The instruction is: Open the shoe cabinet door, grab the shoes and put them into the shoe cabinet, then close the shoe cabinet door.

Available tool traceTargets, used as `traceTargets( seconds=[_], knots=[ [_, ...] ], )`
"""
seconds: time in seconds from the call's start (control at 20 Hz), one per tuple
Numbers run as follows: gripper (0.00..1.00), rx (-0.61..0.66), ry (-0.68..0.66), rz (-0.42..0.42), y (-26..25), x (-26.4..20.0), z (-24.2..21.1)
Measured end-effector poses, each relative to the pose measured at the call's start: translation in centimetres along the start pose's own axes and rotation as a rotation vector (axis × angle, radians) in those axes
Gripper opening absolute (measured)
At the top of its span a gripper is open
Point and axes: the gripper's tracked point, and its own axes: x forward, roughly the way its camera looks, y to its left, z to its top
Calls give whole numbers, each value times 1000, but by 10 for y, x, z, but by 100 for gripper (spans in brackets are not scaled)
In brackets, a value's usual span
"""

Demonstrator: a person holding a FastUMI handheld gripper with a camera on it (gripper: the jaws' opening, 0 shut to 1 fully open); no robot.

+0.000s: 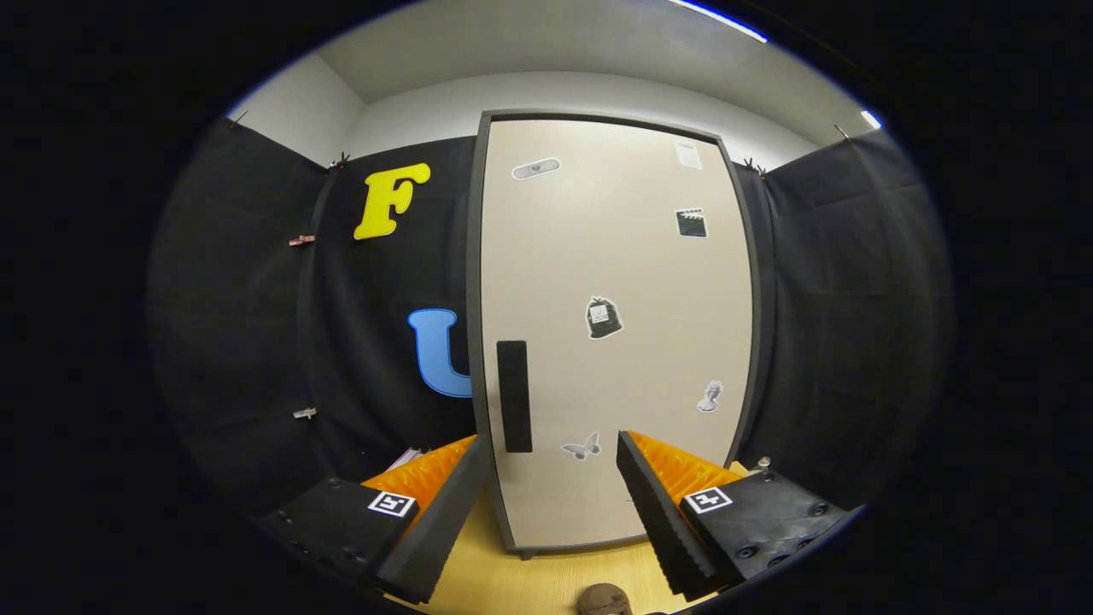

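You face one shoe cabinet (pixel 615 342) standing upright on the wooden counter (pixel 546 581); its single door (pixel 632 384) is closed, so the inside is hidden; one dark vertical handle (pixel 514 395) sits near the door's left edge, and six stickers are scattered across the panel, a butterfly sticker (pixel 581 447) lowest; your gripper (pixel 553 491) is held level, pointing at the door's lower part, its fingers spread apart with nothing between them; just below them, one brownish rounded object (pixel 604 600) is partly visible; you cannot tell whether it is a shoe.

Open tool (pixel 553 444) before shut cabinet door (pixel 615 325)
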Motion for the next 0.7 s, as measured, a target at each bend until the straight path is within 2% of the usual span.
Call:
traceTargets(
  seconds=[0.55,0.7],
  knots=[
    [98,4,-4,0,23,83,-12],
    [95,21,1,-9,22,102,-17]
  ],
)
